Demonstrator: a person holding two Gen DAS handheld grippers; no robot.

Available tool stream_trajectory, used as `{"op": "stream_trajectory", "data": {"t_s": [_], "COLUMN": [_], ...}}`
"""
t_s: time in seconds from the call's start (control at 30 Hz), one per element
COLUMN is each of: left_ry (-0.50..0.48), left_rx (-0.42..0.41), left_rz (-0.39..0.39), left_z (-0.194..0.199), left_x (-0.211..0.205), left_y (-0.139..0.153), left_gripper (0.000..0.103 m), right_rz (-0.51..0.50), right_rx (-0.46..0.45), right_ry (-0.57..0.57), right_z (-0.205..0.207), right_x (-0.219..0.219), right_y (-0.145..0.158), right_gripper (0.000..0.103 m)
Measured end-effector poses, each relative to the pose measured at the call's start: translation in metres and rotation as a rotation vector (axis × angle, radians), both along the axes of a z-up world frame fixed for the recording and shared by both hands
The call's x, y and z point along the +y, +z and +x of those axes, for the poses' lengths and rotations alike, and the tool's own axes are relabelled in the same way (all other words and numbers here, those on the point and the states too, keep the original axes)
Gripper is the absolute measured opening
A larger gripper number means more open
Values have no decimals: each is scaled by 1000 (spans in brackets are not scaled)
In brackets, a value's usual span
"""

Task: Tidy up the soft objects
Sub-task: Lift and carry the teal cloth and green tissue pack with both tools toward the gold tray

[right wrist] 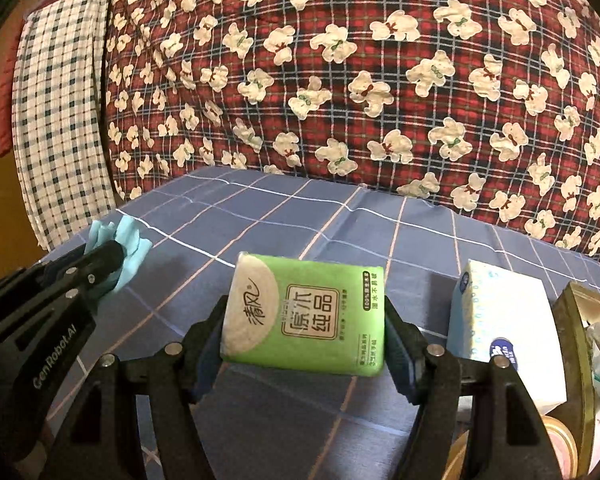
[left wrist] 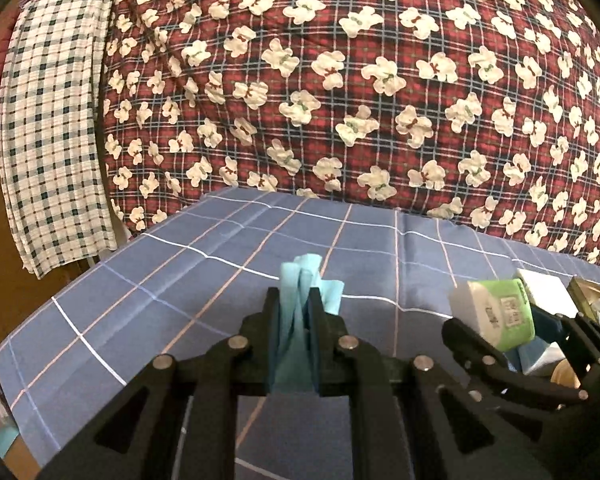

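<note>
A bunched light blue cloth (left wrist: 300, 312) is pinched between the fingers of my left gripper (left wrist: 296, 300), which is shut on it above the blue checked tablecloth (left wrist: 180, 280). The right wrist view has that cloth (right wrist: 124, 248) and the left gripper (right wrist: 104, 260) at its left edge. My right gripper (right wrist: 304, 332) is shut on a green tissue pack (right wrist: 304, 316), both pads pressing its short sides, lifted over the table. In the left wrist view the same pack (left wrist: 500, 316) and right gripper (left wrist: 512, 328) sit at the right.
A white and blue tissue box (right wrist: 504, 316) stands right of the green pack. A brass-rimmed container (right wrist: 580, 340) with clear wrappers is at the far right. Behind the table hang a red bear-print quilt (right wrist: 340, 80) and a checked cloth (right wrist: 60, 120).
</note>
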State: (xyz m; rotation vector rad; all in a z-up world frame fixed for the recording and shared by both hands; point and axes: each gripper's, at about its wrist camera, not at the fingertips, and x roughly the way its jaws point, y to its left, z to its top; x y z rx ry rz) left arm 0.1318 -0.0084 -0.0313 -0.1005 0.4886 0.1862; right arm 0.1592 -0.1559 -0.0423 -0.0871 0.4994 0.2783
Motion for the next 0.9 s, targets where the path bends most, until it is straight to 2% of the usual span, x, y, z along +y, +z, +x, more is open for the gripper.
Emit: {"op": "stream_trajectory", "data": {"t_s": [0.23, 0.9], "left_ry": [2, -20], "left_rx": [-18, -73], "left_rz": [28, 52], "left_z": [-6, -20], "left_x": [-12, -36], "left_y": [1, 7], "left_gripper": [11, 11], "right_rz": [15, 35], "right_rx": [-71, -183], "right_ry": [-7, -64], "right_z": [-16, -42], "right_x": [-8, -34], "right_y": [5, 13], "right_gripper": [71, 71]}}
